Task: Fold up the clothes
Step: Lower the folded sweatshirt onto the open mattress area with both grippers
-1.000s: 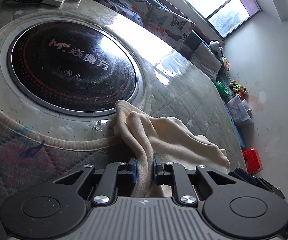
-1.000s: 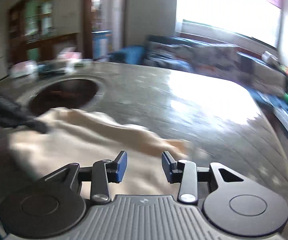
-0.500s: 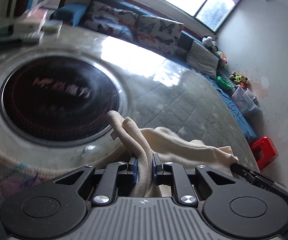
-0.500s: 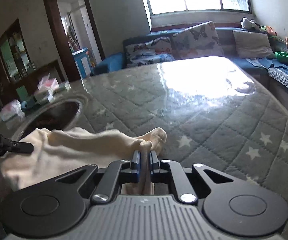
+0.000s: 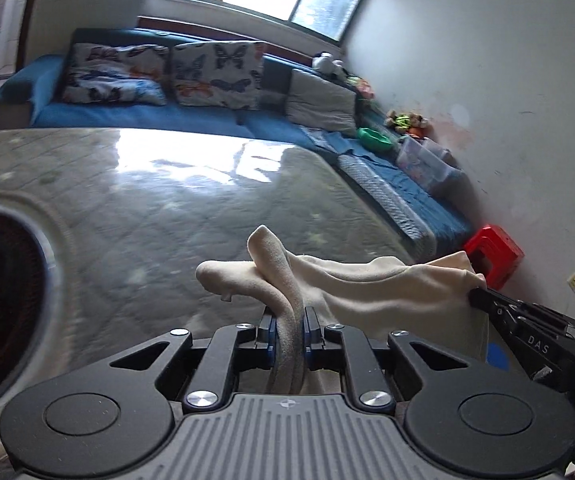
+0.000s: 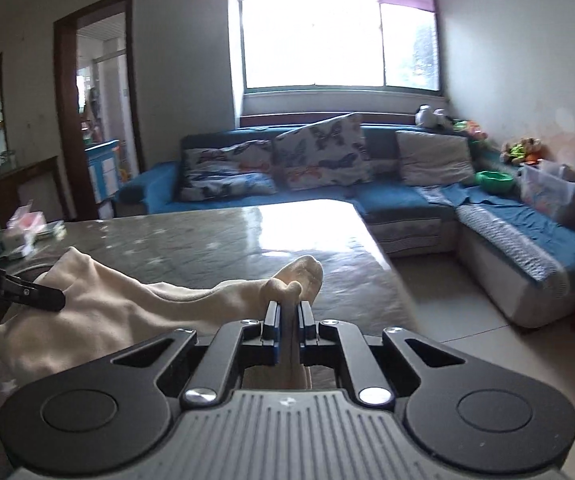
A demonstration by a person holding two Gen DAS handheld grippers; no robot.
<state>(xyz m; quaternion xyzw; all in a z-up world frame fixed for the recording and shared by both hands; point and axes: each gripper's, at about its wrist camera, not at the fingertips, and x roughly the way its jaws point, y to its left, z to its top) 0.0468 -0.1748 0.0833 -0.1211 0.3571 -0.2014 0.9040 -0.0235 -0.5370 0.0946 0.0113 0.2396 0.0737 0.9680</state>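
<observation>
A cream garment (image 5: 371,290) hangs stretched between my two grippers above the quilted table top (image 5: 191,204). My left gripper (image 5: 287,320) is shut on one bunched edge of it. The right gripper (image 5: 487,298) shows at the far right of the left wrist view, clamped on the opposite corner. In the right wrist view the cream garment (image 6: 127,312) spreads to the left, and my right gripper (image 6: 287,318) is shut on a folded edge. The left gripper (image 6: 53,300) pokes in from the left, holding the far corner.
A dark round cooktop (image 5: 3,292) is set into the table at the left. A blue corner sofa (image 6: 399,200) with butterfly cushions runs behind the table. A red stool (image 5: 493,256) stands by the wall. Boxes (image 6: 23,228) sit at the table's far left.
My right gripper went from open to shut on the garment's edge. Both grippers then lifted the garment off the table, and the left view swung away from the cooktop toward the sofa.
</observation>
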